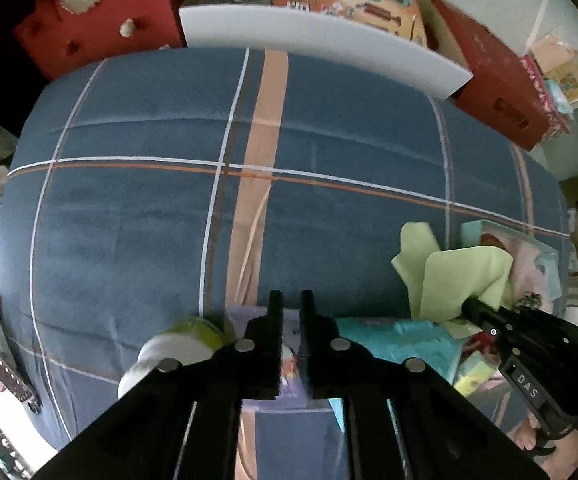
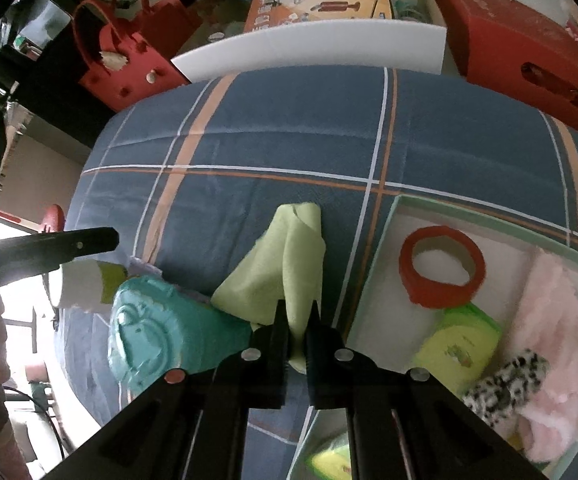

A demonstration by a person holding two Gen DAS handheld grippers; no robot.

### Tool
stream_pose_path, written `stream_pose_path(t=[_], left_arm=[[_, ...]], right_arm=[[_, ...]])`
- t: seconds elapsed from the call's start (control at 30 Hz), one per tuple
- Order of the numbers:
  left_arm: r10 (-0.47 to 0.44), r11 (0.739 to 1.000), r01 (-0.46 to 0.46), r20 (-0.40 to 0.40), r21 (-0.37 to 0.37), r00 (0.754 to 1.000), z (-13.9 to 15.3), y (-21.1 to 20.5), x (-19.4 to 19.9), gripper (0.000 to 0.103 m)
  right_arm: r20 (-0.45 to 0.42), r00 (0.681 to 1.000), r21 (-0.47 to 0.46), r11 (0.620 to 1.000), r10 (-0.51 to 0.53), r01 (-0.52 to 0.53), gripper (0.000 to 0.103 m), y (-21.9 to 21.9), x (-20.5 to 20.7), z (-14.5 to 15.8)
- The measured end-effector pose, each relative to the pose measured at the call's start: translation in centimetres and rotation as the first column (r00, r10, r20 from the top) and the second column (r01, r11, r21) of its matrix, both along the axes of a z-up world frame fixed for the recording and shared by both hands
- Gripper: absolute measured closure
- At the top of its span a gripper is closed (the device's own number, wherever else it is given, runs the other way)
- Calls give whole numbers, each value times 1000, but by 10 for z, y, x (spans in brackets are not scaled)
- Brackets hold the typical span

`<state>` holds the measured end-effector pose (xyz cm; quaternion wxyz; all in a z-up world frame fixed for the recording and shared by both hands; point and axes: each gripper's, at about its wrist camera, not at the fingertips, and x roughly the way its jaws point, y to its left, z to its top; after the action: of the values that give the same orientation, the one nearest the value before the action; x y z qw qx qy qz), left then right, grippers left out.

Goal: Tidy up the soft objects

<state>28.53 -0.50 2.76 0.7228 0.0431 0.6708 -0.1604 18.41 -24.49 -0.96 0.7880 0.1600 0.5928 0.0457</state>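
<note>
A light green cloth (image 2: 289, 264) hangs bunched over the blue plaid bed cover (image 2: 289, 140), and my right gripper (image 2: 297, 314) is shut on its lower edge. The left wrist view shows the same cloth (image 1: 457, 276) pinched by the right gripper (image 1: 469, 305). My left gripper (image 1: 291, 300) points down above the bed, shut with nothing between its fingers. Below it lie a white and green plush (image 1: 177, 344), a lilac item (image 1: 289, 364) and a teal soft object (image 1: 393, 344). In the right wrist view the teal object (image 2: 149, 332) lies left of the cloth, with the left gripper (image 2: 107, 242) above it.
A white box (image 2: 373, 280) on the bed at right holds a red ring (image 2: 409, 268), a yellow-green pack (image 2: 461, 344), a pink fluffy piece (image 2: 557, 320) and a spotted item (image 2: 505, 384). Red bags (image 2: 129, 76), a white board (image 2: 309, 48) and boxes crowd the far side.
</note>
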Motion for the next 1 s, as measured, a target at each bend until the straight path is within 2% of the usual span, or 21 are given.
stream_pose_path(t=[0.17,0.23,0.33,0.6,0.73,0.77,0.83,1.0], left_arm=[[10,999,-9,24,-41,1000,29,7,-21,75],[8,999,-6,45,-48,999,40,1,-30,64],[12,998,-8,64,-55,998,42,2,-45,62],[39,996,-30,100,-87,994,32,25,-83,62],[41,997,-34,111,-68,993,18,29,-97,62],[43,997,-35,110,-68,993,12,29,-99,60],[43,997,-36,99,-74,994,2,28,-102,48],[68,997,-63,100,-53,993,-22,27,-100,45]], right_arm=[[30,1000,-2,1000,-9,9,96,-3,-17,23],[40,999,1,1000,-9,9,96,-4,-24,32],[53,999,-7,1000,-1,1,96,-2,-38,43],[71,997,5,1000,-9,9,96,-6,-61,47],[79,997,3,1000,-18,18,96,-13,-74,45],[80,997,9,1000,-21,20,96,-14,-77,45],[86,996,11,1000,-21,20,96,-16,-82,45],[109,994,4,1000,-4,3,96,-18,-100,52]])
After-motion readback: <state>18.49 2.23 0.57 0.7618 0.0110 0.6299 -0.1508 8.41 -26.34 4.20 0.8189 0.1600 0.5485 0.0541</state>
